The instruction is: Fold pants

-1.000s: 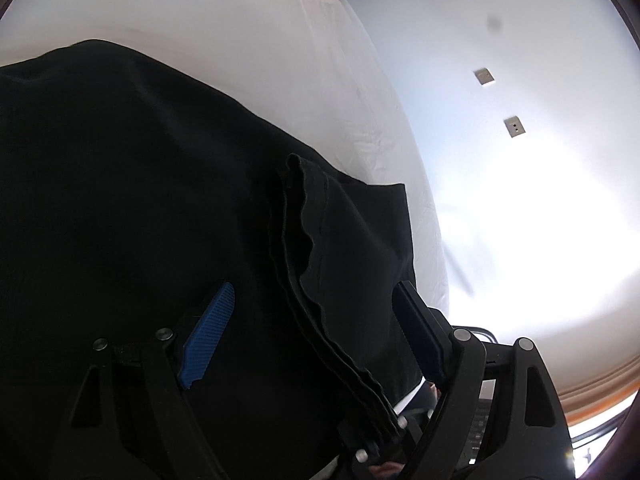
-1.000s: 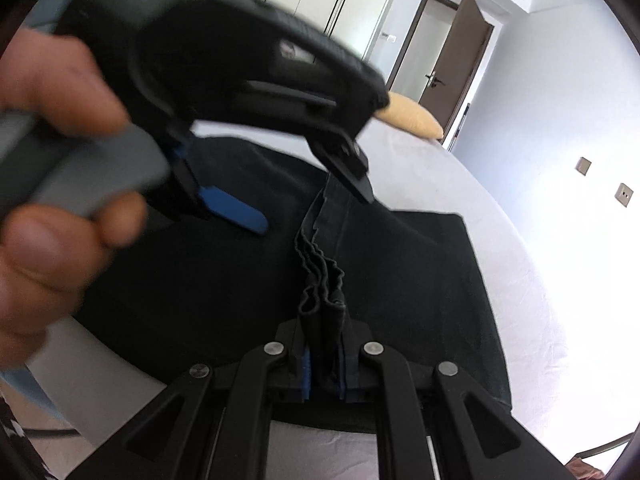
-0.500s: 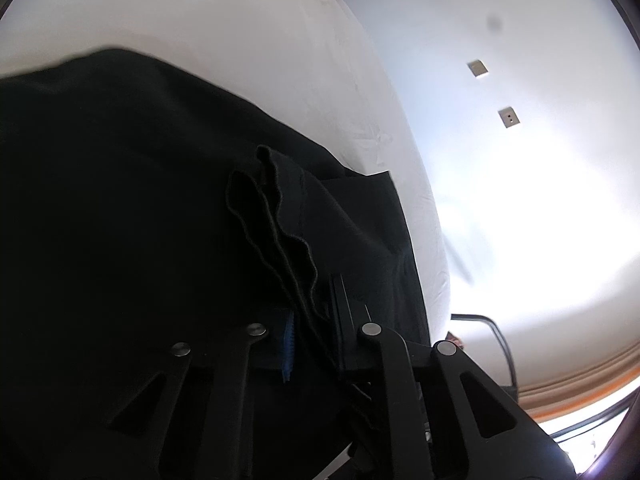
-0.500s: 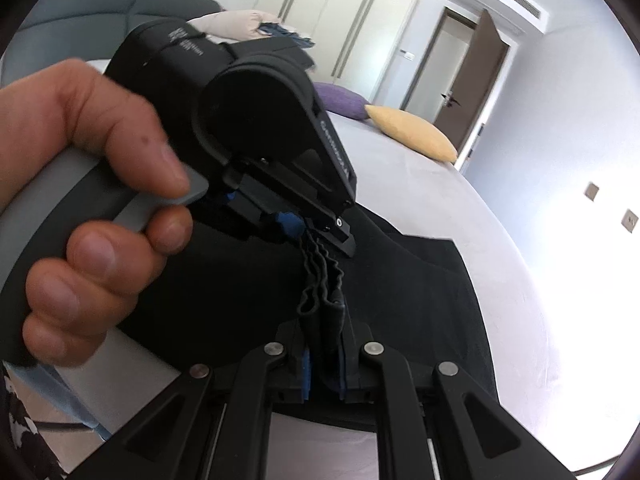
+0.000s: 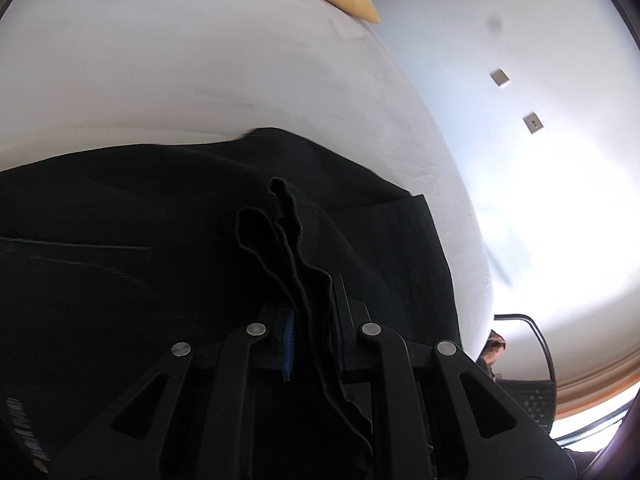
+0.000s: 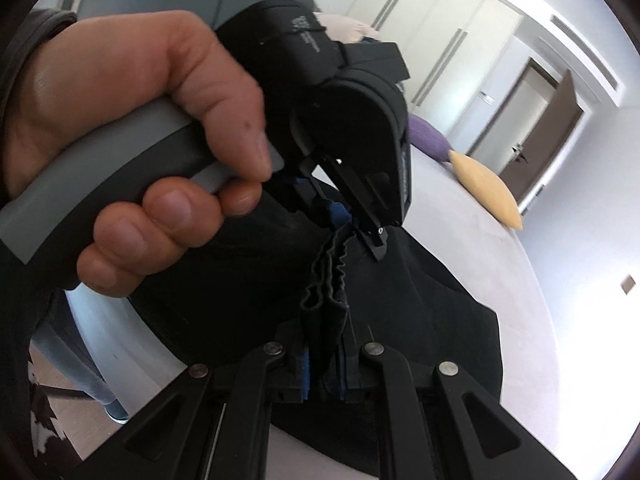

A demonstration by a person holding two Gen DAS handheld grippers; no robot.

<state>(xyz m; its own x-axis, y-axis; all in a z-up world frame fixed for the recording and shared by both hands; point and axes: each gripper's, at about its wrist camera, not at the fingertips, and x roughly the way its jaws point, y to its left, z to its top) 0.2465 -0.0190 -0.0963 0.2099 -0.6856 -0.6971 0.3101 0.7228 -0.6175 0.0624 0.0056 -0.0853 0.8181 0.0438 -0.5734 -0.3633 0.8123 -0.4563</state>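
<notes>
- since a second ago: left gripper [image 5: 312, 336] went from spread wide over the cloth to pinched on the bunched edge of the pants [image 5: 160, 264]; more white bed [image 5: 200, 72] shows past the dark fabric than before.
- left gripper, now: both fingers pressed in on a wavy, gathered band of black fabric; blue pad [image 5: 290, 340] visible on the left finger, the right one mostly hidden by cloth.
- right gripper [image 6: 324, 364]: pressed together on the same gathered band, a stack of ruffled folds standing up from between its blue pads [image 6: 306, 372].
- right wrist view: left gripper [image 6: 362, 226] sits just beyond the right one along the band, its tip touching the ruffles; left hand [image 6: 132, 152] wrapped round the grey handle, thumb on top.
- pants: black, spread across the near part of the bed, reaching its near edge; gathered band lifted off the sheet between the two grippers, rest draping down and lying flat.
- right edge of the fabric lies near the bed's right edge, white sheet showing beside it.
- yellow pillow [image 6: 486, 188] at the far end of the bed, purple pillow [image 6: 428, 138] just beside it.
- wardrobe doors [image 6: 436, 40] and a brown door [image 6: 540, 128] behind.
</notes>
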